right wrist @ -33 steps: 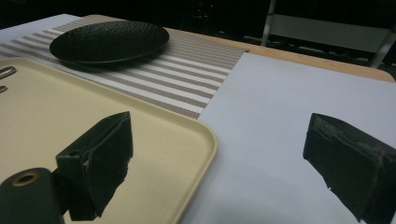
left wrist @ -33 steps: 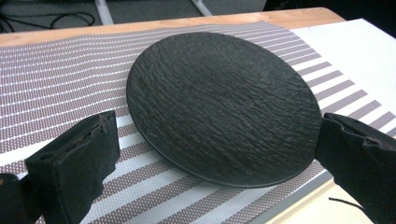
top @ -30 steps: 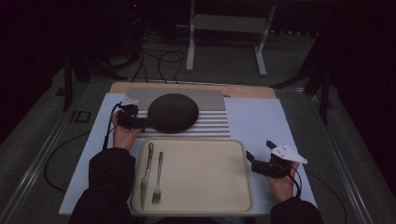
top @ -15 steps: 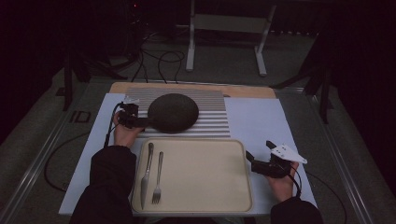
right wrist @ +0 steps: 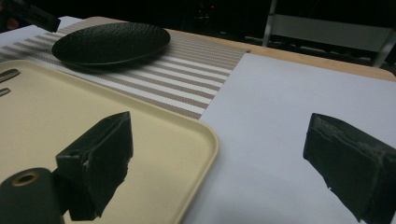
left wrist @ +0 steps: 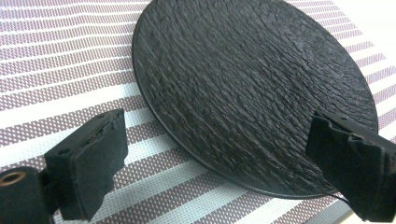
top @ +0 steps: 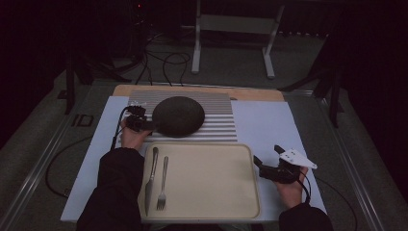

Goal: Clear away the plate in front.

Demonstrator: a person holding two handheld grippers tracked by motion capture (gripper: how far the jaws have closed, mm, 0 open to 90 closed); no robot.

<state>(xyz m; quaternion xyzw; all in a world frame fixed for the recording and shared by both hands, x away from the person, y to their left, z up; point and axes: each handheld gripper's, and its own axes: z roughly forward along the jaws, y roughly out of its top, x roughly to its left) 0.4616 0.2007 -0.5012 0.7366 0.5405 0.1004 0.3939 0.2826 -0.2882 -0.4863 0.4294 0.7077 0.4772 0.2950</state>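
The plate (top: pixel 178 116), dark and rough-textured, lay on the striped mat (top: pixel 219 120) at the far side of the counter (top: pixel 269 125), just beyond the tray (top: pixel 211 183). The left tongs (top: pixel 146 126) sat at the plate's left edge; in the left gripper view their jaws stood spread, one over the mat beside the rim, the other over the plate's near edge, and whether either touched the plate (left wrist: pixel 252 88) could not be told. The right tongs (top: pixel 263 166) were spread too, holding nothing, low over the counter just right of the tray's right rim. A knife (top: pixel 150 173) and a fork (top: pixel 163 183) lay side by side at the tray's left end.
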